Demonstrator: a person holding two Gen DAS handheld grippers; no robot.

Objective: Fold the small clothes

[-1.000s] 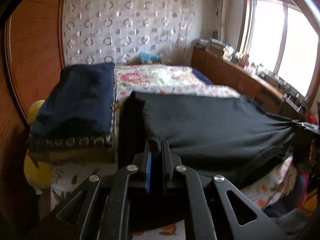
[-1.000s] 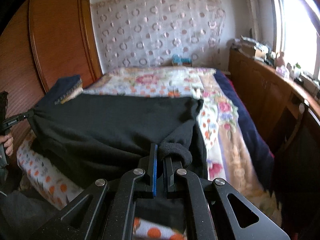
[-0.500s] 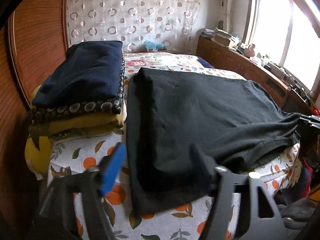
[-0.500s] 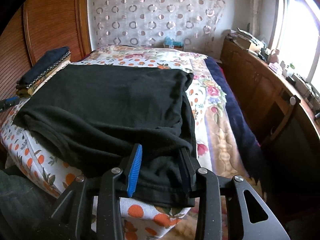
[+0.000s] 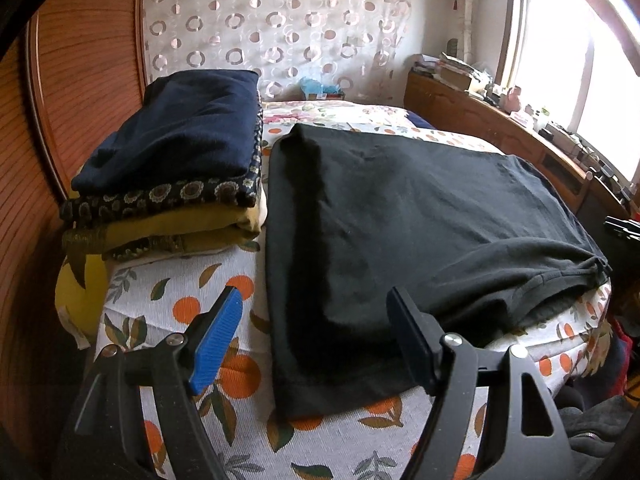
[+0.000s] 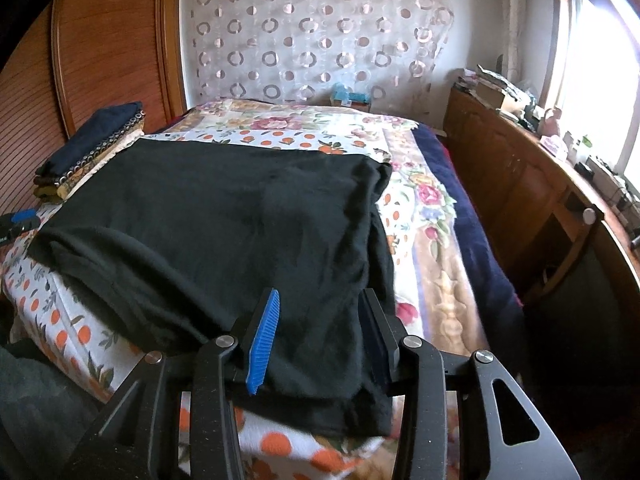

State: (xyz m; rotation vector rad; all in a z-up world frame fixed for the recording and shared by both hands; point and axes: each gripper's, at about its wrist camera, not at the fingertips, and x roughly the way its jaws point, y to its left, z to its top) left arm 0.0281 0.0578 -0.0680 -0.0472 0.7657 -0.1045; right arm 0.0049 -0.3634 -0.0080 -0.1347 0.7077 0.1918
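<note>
A black garment [image 5: 400,216] lies spread flat across the near end of the bed; in the right wrist view [image 6: 240,216] it covers the bed's left half. My left gripper [image 5: 316,320] is open and empty, hovering over the garment's near left corner, jaws wide apart. My right gripper [image 6: 318,320] is open and empty over the garment's near right corner, with cloth lying between and below the jaws. The left gripper's tip shows at the left edge of the right wrist view [image 6: 20,218].
A stack of folded clothes [image 5: 172,176], navy on top and mustard below, sits on the bed's left beside a wooden panel [image 5: 60,80]. An orange-print sheet [image 5: 192,308] covers the bed. A wooden cabinet [image 6: 540,200] with clutter runs along the right under the window.
Both grippers held the garment's corners shut and stretched a second ago. They lowered it onto the bed, opened and let go; both now stand open just behind its near edge.
</note>
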